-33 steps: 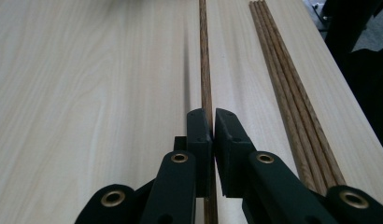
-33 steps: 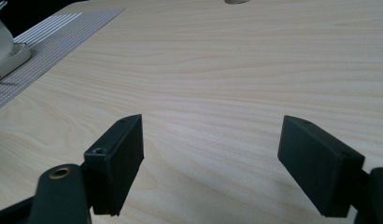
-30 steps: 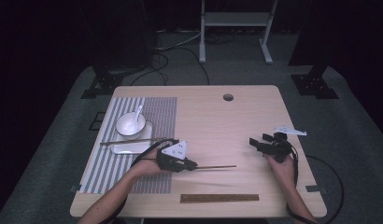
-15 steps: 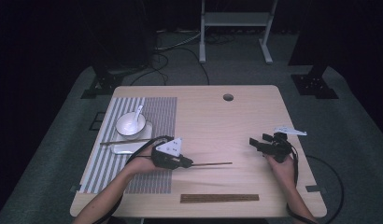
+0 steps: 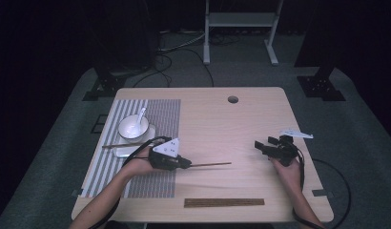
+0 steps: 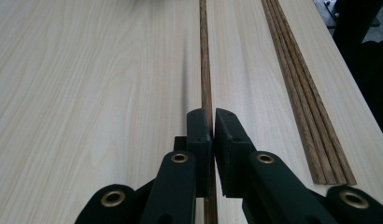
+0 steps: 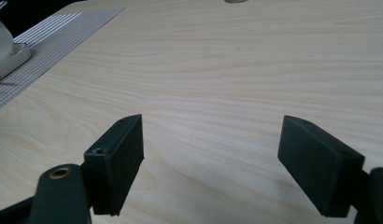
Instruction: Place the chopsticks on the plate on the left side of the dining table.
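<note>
I have the left gripper (image 5: 186,164) clamped on one chopstick (image 5: 212,164), its jaws pressed together on the thick end near the striped placemat's (image 5: 162,112) right edge, toward the table's (image 5: 241,124) front-left part. The stick juts out level over the bare wood toward the middle. The right gripper (image 5: 259,145) rests near the right edge with its jaws wide apart and nothing between them.

My worry is the long free length: the pinch is narrow, so I judge the chopstick could swivel or slide in the pads if its tip catches the tabletop. Carrying it back over the placemat, I could also knock the bowl (image 5: 133,127) or the chopstick (image 5: 119,145) lying on the white tray (image 5: 129,151).

Count: two loose chopsticks, one bowl with one spoon (image 5: 140,116), one tray, one placemat, one slatted wooden strip (image 5: 224,202) along the front edge.
</note>
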Demonstrator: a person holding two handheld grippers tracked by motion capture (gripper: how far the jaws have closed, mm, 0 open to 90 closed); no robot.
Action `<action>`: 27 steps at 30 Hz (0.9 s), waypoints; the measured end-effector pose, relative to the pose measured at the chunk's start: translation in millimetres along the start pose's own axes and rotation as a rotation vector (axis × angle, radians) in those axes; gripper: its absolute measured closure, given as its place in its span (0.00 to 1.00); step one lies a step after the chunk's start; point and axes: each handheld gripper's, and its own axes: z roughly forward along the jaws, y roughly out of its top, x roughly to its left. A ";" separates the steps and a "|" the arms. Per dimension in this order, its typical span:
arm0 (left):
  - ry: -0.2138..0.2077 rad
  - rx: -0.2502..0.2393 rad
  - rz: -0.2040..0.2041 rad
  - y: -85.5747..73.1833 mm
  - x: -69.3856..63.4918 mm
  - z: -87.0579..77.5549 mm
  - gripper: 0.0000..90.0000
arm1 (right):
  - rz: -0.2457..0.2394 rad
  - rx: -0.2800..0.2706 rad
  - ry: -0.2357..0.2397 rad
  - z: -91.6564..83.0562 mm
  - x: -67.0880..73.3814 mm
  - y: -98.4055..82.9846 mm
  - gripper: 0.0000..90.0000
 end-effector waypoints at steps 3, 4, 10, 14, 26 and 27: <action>0.003 0.011 -0.005 -2.0 0.5 -1.0 0.94 | 0.000 0.001 0.000 0.1 0.1 0.0 0.24; -0.003 0.009 -0.008 -2.8 0.7 -1.7 0.94 | 0.000 0.001 0.000 0.1 0.1 0.0 0.24; 0.001 0.008 -0.011 -6.5 1.3 -5.5 0.94 | -0.004 0.001 -0.001 0.1 0.2 0.0 0.24; 0.009 0.008 -0.015 -9.6 2.2 -9.6 0.94 | -0.005 0.002 -0.001 0.1 0.4 0.0 0.24; 0.031 0.019 -0.015 -14.6 4.0 -24.6 0.94 | -0.007 0.004 -0.001 0.2 0.5 0.0 0.24; 0.033 0.019 -0.018 -14.8 3.9 -25.3 0.94 | -0.006 0.004 -0.001 0.3 0.5 0.0 0.24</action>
